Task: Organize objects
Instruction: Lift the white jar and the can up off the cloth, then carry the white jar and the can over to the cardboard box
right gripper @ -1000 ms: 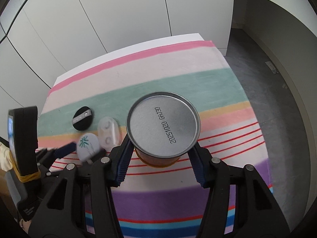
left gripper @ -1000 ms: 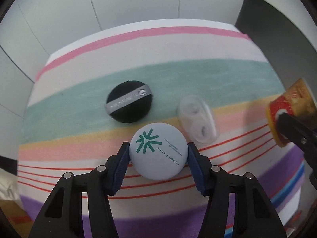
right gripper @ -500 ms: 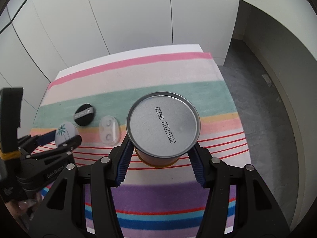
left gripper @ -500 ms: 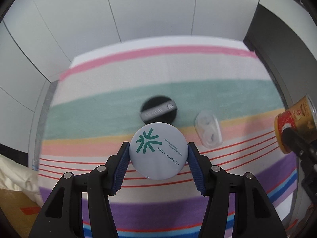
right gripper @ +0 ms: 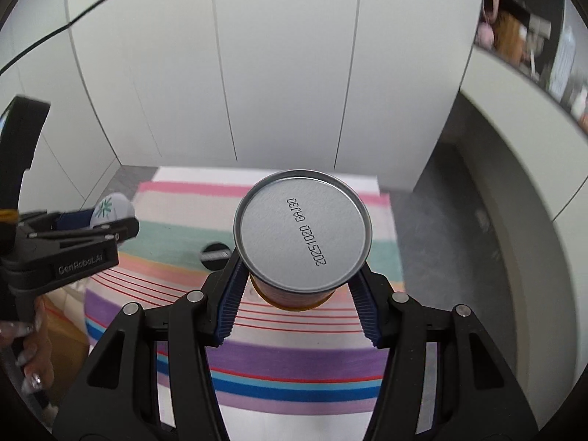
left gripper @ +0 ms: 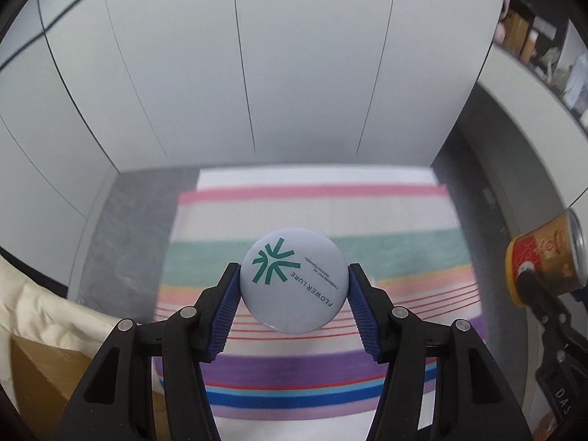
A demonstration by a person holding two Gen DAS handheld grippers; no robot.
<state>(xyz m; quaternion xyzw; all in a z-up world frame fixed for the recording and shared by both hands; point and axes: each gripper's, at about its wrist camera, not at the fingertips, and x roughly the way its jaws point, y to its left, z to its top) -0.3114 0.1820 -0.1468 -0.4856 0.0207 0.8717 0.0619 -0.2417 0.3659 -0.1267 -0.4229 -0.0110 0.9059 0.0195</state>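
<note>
Two things ride above the striped surface [left gripper: 316, 209]: our left tool [left gripper: 294, 286] pinches the light, slick round compact [left gripper: 294, 279] by its rim, and our right tool [right gripper: 299, 286] clamps the stiff, heavier can [right gripper: 301, 229] around its wall.

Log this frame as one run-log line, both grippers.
left gripper: shut on round white powder compact | right gripper: shut on silver-lidded orange can | both above striped cloth
</note>
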